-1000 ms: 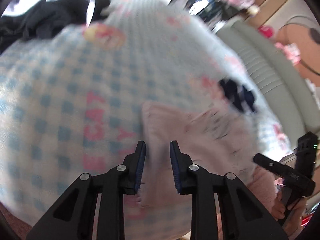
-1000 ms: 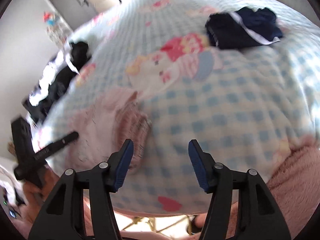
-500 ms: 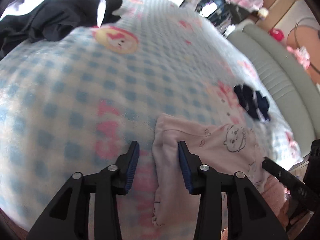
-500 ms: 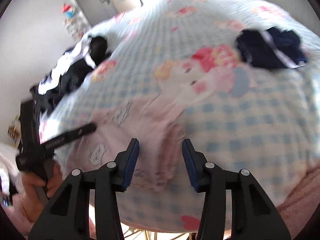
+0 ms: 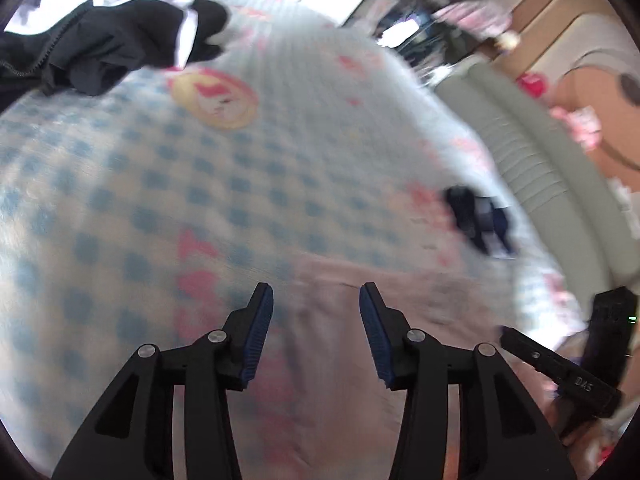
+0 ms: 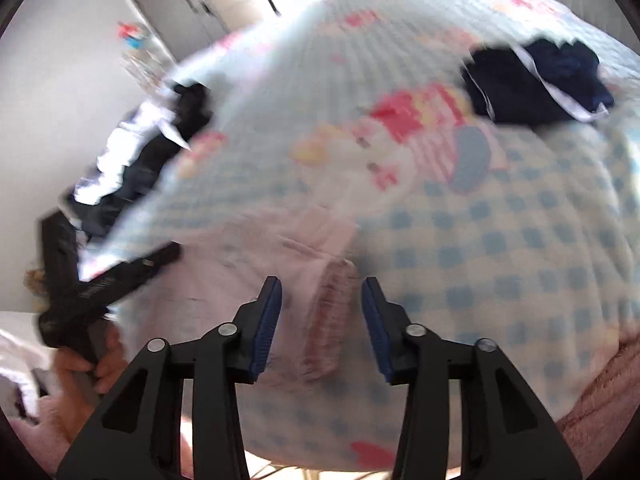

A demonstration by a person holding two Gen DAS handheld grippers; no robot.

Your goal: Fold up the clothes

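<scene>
A pale pink printed garment (image 5: 360, 340) lies on the blue-checked blanket (image 5: 140, 200) near the bed's front edge; it also shows in the right wrist view (image 6: 256, 264), with a ribbed cuff (image 6: 332, 312) at its right end. My left gripper (image 5: 316, 320) is open and empty, hovering over the garment's left edge. My right gripper (image 6: 322, 314) is open and empty, with the ribbed cuff between its fingers but not gripped. Each gripper shows in the other's view, the right one (image 5: 560, 372) and the left one (image 6: 108, 280).
A folded navy garment (image 6: 536, 80) lies at the far right of the bed, also seen in the left wrist view (image 5: 480, 220). A black and white pile of clothes (image 5: 100, 36) sits at the far left. A grey-green sofa (image 5: 560, 184) stands beyond the bed.
Both grippers have opened wider and pulled back slightly from the pink garment. The garment now lies flatter on the blanket, released.
</scene>
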